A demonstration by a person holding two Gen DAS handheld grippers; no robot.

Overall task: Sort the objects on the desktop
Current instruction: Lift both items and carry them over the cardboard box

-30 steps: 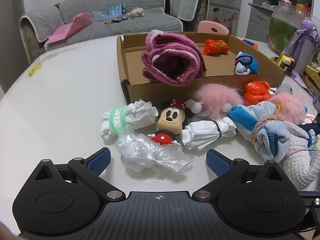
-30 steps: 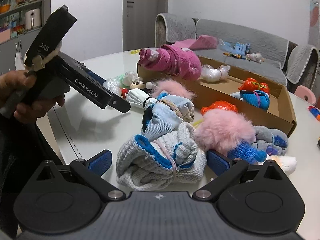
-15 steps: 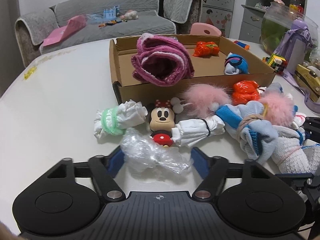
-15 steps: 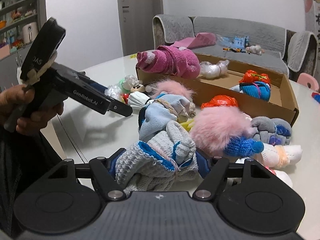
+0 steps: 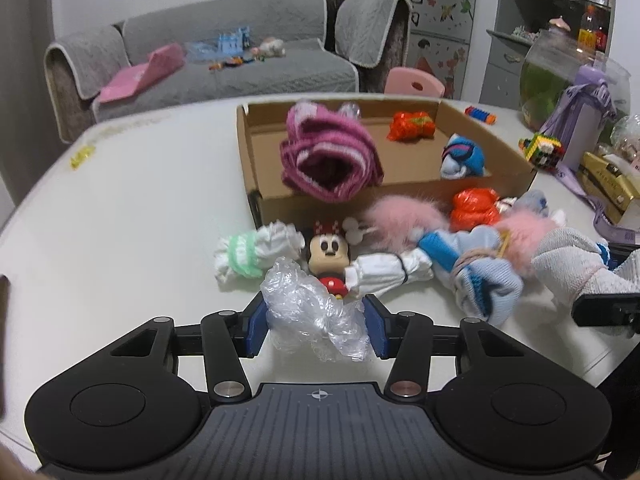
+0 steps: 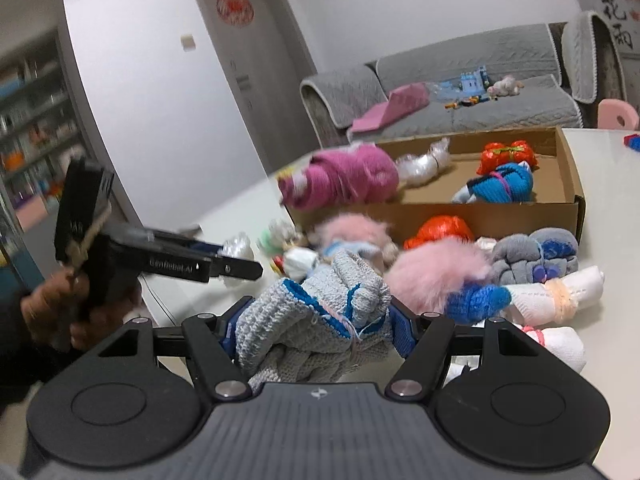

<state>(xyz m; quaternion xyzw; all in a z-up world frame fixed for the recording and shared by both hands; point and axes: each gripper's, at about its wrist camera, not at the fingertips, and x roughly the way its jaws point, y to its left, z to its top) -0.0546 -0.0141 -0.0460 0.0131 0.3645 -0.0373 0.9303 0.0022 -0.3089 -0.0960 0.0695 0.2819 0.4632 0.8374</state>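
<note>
My left gripper (image 5: 316,328) has its blue pads against a crumpled clear plastic bag (image 5: 308,308), and its jaws are still closing on it, just above the white table (image 5: 140,208). Behind the bag lie a mouse toy (image 5: 328,250) and white cloth bundles. My right gripper (image 6: 316,326) is shut on a grey knitted bundle with blue trim (image 6: 320,312), lifted off the pile of socks and pink fluffy items (image 6: 436,272). The open cardboard box (image 5: 256,168) stands further back, with a magenta sock (image 5: 332,160) draped over its front wall.
Inside the box lie an orange bundle (image 5: 412,126) and a blue sock ball (image 5: 462,156). A fish bowl (image 5: 560,80), a purple bottle, and a toy block stand at the table's far right. A hand (image 6: 52,304) holds the left gripper at the left of the right wrist view.
Both grippers' jaws have come in from wide open, the left onto the plastic bag and the right onto the grey knitted bundle. Both have risen a little, and the right view has tilted.
</note>
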